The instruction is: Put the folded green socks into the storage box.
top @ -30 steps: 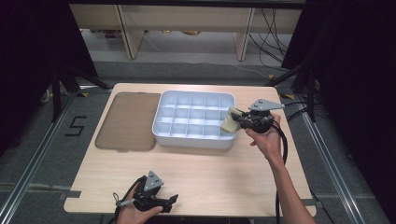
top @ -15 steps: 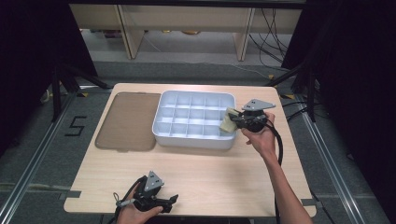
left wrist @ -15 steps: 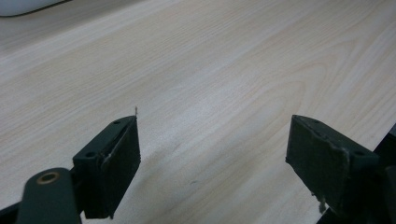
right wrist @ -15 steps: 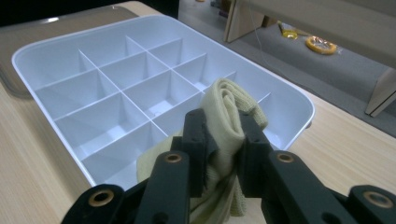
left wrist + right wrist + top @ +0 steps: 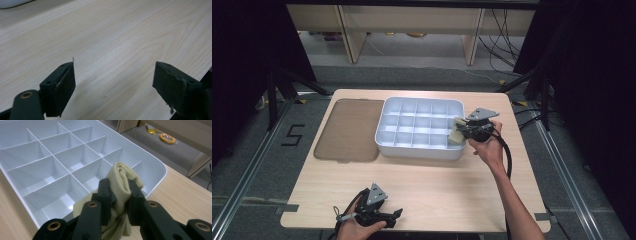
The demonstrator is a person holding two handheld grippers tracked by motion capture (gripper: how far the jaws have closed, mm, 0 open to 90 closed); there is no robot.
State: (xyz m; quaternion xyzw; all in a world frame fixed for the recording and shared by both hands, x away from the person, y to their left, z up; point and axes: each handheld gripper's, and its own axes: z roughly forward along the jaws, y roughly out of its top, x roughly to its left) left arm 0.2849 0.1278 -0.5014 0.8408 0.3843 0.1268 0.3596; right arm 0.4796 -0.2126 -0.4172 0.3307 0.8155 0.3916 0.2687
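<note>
A wooden table (image 5: 437,200) is carrying a white divided tray (image 5: 419,127) at its far middle, and a brown lid-like panel (image 5: 349,130) is lying flat just to the tray's left, touching or nearly touching it (the gap is too fine to judge). Beyond the table, shelf legs and loose cables (image 5: 507,30) are sitting on the grey floor.

The tray's thin white partitions (image 5: 70,173) are standing directly below and ahead of the right gripper (image 5: 119,195), with the tray's rounded right rim (image 5: 160,178) curving close beside it. In the high view the right gripper (image 5: 460,131) is hovering over the tray's right near corner, the hand behind it.

The rolled pale yellow cloth (image 5: 122,182) is sitting between the right gripper's jaws, which are pinching it from both sides; its folded top is bulging above the pads and its loose end is hanging below them. It is hanging over the compartments at the tray's right end.

The left gripper (image 5: 379,216) is resting at the table's near edge, jaws spread wide over bare wood (image 5: 112,50).
</note>
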